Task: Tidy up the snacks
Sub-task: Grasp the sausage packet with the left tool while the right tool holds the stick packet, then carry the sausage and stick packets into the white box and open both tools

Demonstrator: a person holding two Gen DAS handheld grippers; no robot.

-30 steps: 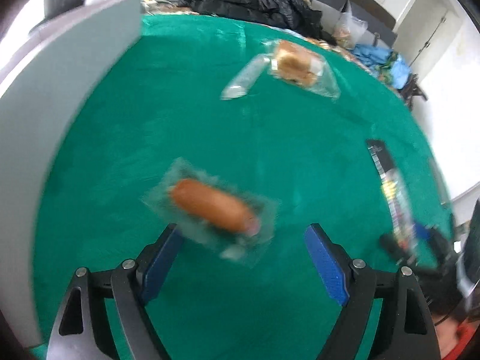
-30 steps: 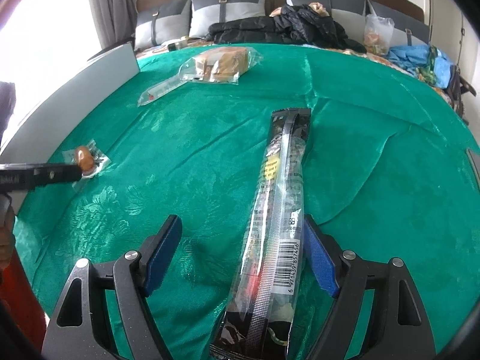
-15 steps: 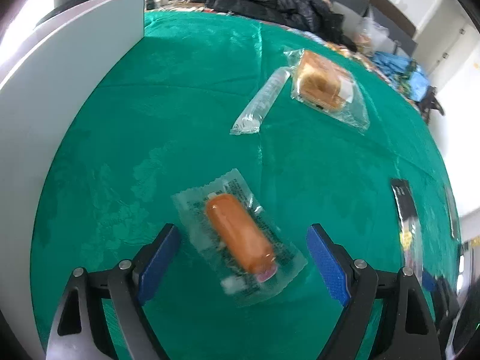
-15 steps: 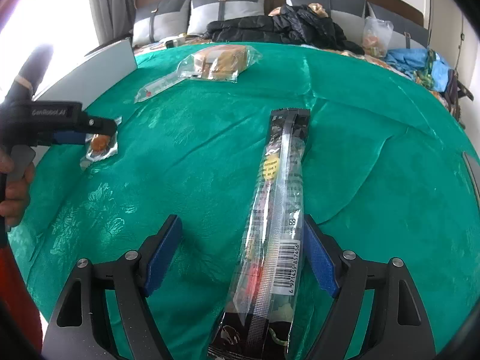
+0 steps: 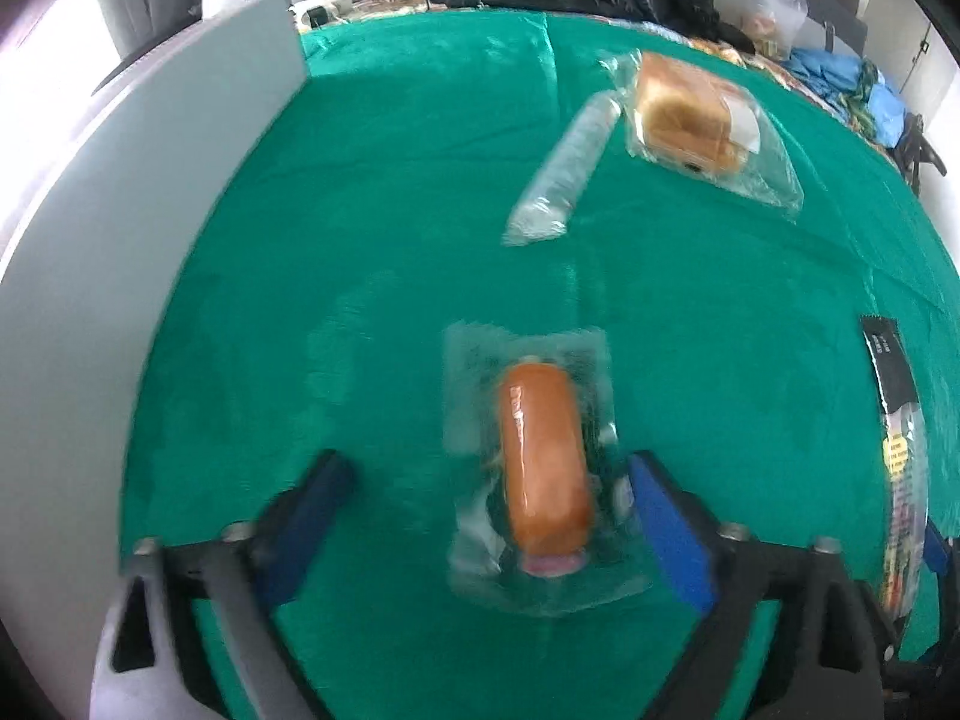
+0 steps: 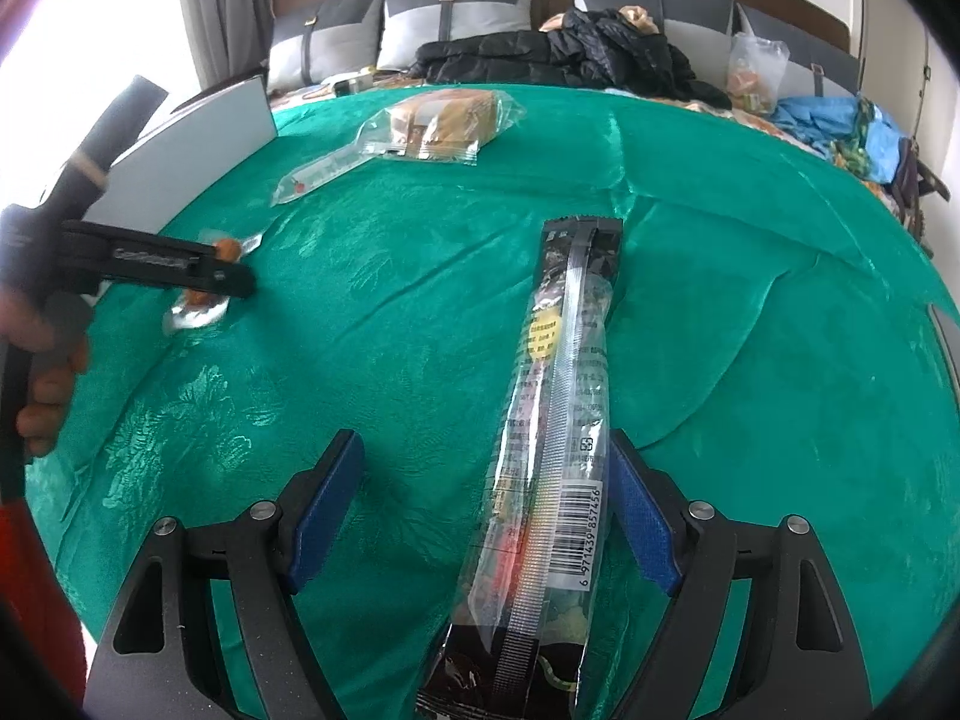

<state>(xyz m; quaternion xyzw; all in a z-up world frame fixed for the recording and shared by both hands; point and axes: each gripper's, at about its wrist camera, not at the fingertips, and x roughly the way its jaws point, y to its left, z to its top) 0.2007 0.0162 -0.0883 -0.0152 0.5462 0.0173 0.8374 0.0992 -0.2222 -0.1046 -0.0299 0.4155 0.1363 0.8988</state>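
Observation:
An orange sausage in clear wrap (image 5: 543, 456) lies on the green cloth (image 5: 390, 180), lengthwise between the fingers of my left gripper (image 5: 486, 471). The jaws are closing. The right pad is at the wrapper's edge and the left pad is well clear of it. In the right wrist view the left gripper (image 6: 228, 276) hangs over the sausage (image 6: 201, 300) at the far left. A long black snack packet (image 6: 558, 420) lies between the fingers of my right gripper (image 6: 485, 450), close to the right finger. That gripper is open.
A bread slice in a clear bag (image 5: 690, 114) and a slim clear packet (image 5: 564, 174) lie farther back. A grey board (image 5: 120, 240) stands along the table's left edge. Behind the table are a bed, pillows and a black jacket (image 6: 540, 54). A hand (image 6: 42, 396) holds the left gripper.
The left gripper has swung over the sausage, which now lies lengthwise between its fingers instead of slantwise, and its jaws have narrowed. The right gripper and black packet have not moved.

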